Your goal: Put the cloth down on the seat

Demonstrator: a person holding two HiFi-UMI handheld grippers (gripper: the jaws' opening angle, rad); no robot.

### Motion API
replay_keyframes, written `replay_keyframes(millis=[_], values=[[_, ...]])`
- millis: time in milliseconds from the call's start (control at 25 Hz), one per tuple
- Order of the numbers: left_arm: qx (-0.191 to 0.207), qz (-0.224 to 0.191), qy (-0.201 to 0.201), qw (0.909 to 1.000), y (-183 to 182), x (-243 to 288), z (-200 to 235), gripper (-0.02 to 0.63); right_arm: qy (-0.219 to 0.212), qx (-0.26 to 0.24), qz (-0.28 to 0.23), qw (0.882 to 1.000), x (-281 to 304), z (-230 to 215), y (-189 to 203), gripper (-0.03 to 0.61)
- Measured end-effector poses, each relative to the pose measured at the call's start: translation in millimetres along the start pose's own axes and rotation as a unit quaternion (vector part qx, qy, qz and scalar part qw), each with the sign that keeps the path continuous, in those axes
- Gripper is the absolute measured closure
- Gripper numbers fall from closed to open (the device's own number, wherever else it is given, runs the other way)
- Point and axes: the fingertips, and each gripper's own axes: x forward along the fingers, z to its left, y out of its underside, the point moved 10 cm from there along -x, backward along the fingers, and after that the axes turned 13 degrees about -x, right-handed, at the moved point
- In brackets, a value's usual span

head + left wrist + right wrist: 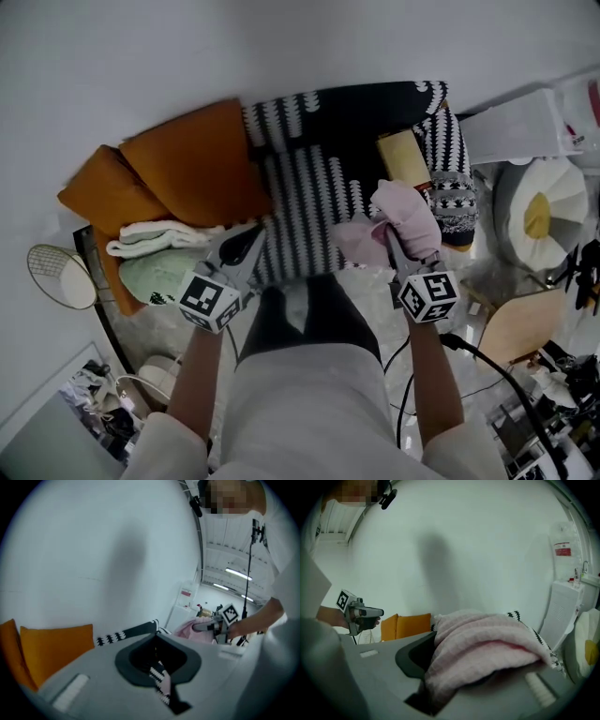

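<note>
A pink cloth [405, 217] hangs bunched over the right front part of the seat [305, 202], which has a black-and-white patterned cover. My right gripper [394, 240] is shut on the cloth. In the right gripper view the cloth [487, 641] fills the space between the jaws and drapes over them, hiding my right gripper's tips [459, 681]. My left gripper [251, 242] hovers over the seat's left front edge with its jaws together and nothing in them. In the left gripper view, only a thin slit at my left gripper [161, 681] shows the patterned cover below.
Two orange cushions [187, 164] lean at the sofa's left end, with folded white and green towels [164, 248] in front of them. A tan box [405, 159] lies at the seat's right back. A white round thing [539, 211], a board [520, 323] and cables crowd the right.
</note>
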Motion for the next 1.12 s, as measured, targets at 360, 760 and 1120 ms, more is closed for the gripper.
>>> replay_keyframes(millis=[360, 760, 1120], values=[[0.001, 0.036, -0.028, 0.9990, 35, 64, 19, 0.614, -0.016, 0.012, 0.041, 0.999, 59, -47, 48, 0.451], [-0.029, 0.052, -0.047, 0.9971, 73, 129, 49, 0.614, -0.025, 0.033, 0.075, 0.996, 135, -87, 114, 0.451], [-0.041, 0.069, -0.054, 0.9953, 114, 186, 71, 0.614, -0.046, 0.029, 0.119, 0.991, 197, -104, 178, 0.448]])
